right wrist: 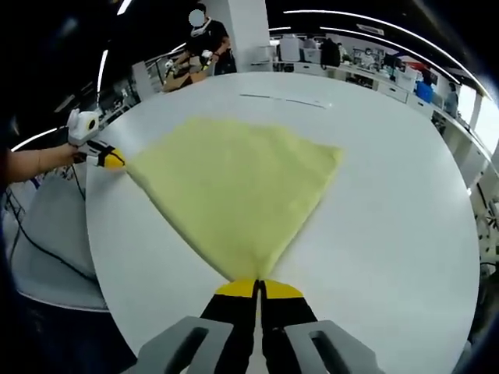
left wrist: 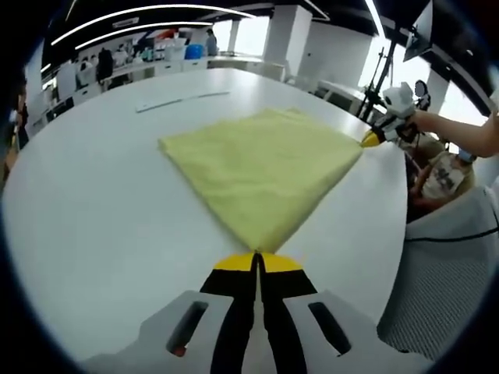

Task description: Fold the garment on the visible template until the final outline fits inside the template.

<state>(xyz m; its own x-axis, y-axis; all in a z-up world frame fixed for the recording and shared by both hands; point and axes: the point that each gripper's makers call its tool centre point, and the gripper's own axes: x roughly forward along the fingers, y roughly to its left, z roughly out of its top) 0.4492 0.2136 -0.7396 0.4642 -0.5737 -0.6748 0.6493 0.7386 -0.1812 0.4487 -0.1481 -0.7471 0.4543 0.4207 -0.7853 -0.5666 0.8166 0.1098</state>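
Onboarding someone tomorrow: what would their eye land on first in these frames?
The yellow garment, spread across the middle of the white table. Then the two grippers pinching its corners: the right gripper shut on the near corner in its own view, the left gripper on the corner at the table's left edge.

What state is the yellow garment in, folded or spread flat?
Spread flat on the white table: the yellow garment lies open, each shut gripper pinching a corner, left gripper, right gripper. Layers: cannot tell.
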